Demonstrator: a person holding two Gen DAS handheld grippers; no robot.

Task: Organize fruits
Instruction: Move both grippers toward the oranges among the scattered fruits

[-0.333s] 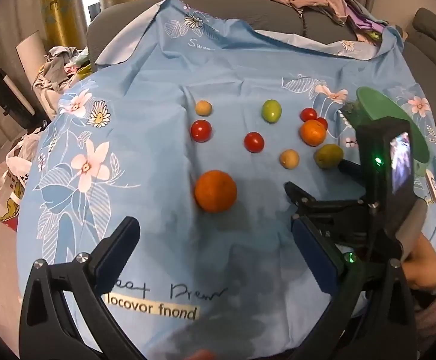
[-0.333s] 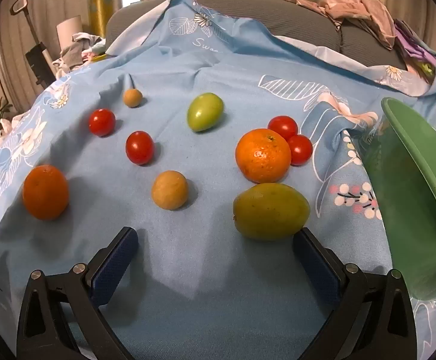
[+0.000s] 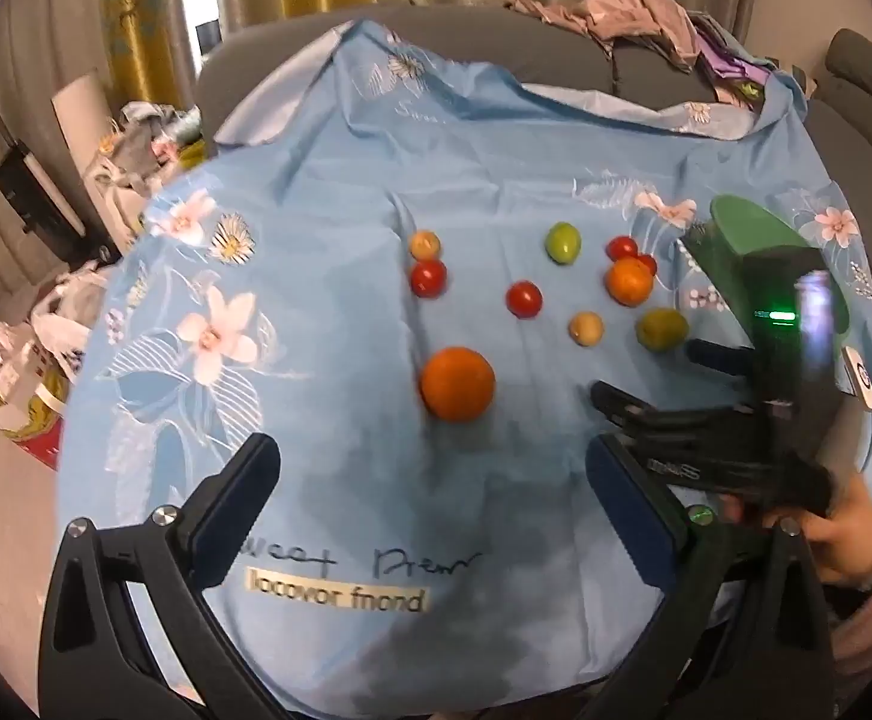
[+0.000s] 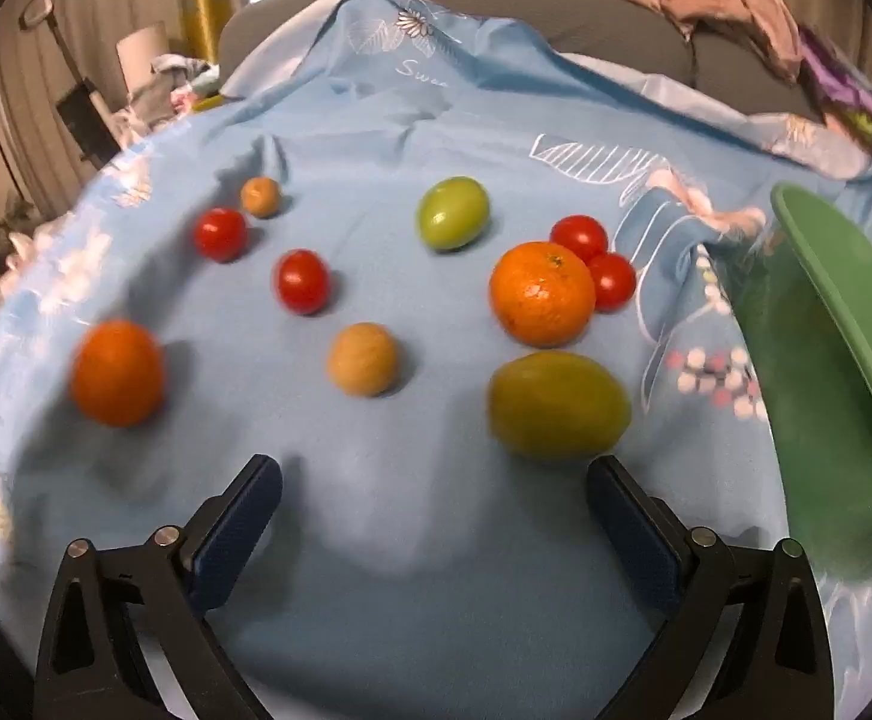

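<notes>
Yellow-green fruit [image 4: 558, 405] sits right in front of the right gripper [image 4: 433, 495], just ahead of its right finger and a touch outside the gap, resting on the blue floral cloth [image 4: 436, 120]. Directly behind it, the nearer orange [image 4: 542, 293], with two red tomatoes [image 4: 579, 237] tucked against its far right side. Off to the right, the green bowl [image 4: 844, 324] stands close by, rim turned toward the camera. The right gripper is spread wide and holds nothing.

Left of centre: a small tan fruit [image 4: 363, 359], a red tomato [image 4: 302, 281] beyond it, another red tomato [image 4: 220, 233] and a small orange-brown fruit [image 4: 261, 197] farther back, and a green tomato [image 4: 453, 212] at the rear middle.

From the left wrist view, the second orange [image 3: 457, 384] lies ahead of the left gripper [image 3: 433, 495], roughly centred between its fingers but well short of them. The left gripper is wide apart too, empty. The right gripper's body [image 3: 784, 396] reaches in from the right, the person's hand [image 3: 838, 534] behind it.
</notes>
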